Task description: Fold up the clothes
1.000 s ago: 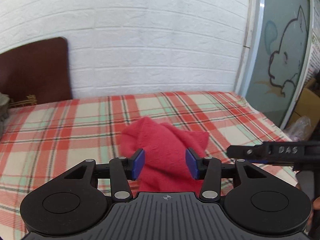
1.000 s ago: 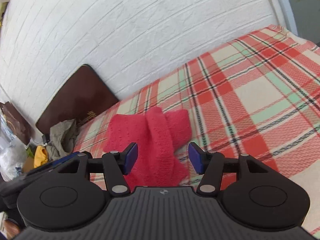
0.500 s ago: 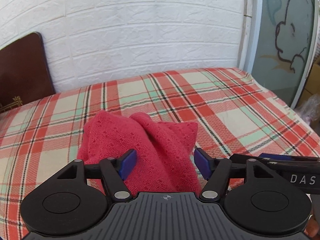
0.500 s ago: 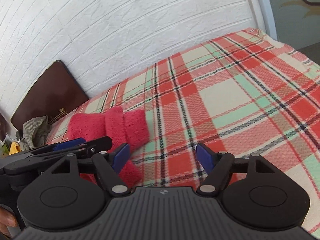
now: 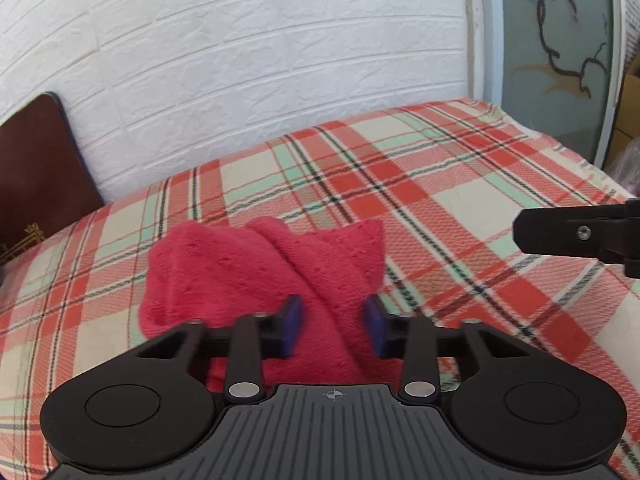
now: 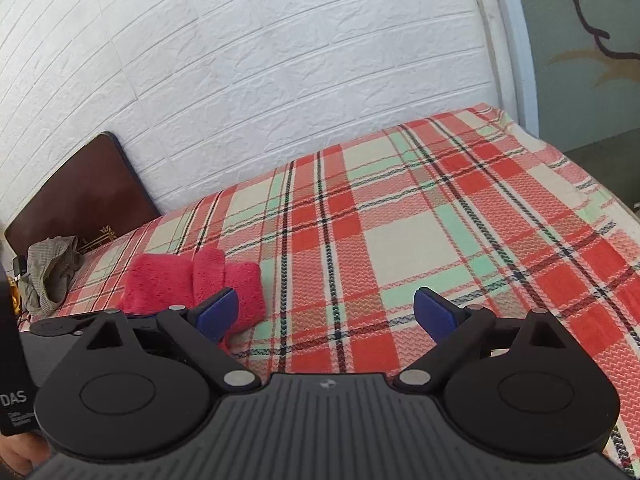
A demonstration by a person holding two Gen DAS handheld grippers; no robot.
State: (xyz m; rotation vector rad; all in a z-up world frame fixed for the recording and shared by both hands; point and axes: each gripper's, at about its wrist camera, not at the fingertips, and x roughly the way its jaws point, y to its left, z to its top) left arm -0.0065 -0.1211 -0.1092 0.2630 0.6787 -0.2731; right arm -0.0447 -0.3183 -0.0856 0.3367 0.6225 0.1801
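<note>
Left fingers (image 5: 291, 322): closing around a ridge of the red knit garment (image 5: 256, 264), so we can lift that layer to fold it; whether the pads press yet, we cannot tell.
Right gripper (image 6: 326, 312): we see its fingers spreading wide with nothing between them, set aside over bare blanket.
Garment: bunched on the plaid blanket (image 6: 400, 240), toward the brown headboard (image 6: 80, 196).

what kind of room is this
Most likely a bedroom at home: a bed under a plaid blanket, a dark brown headboard against a white brick-pattern wall, and a red knit garment lying on the blanket.
</note>
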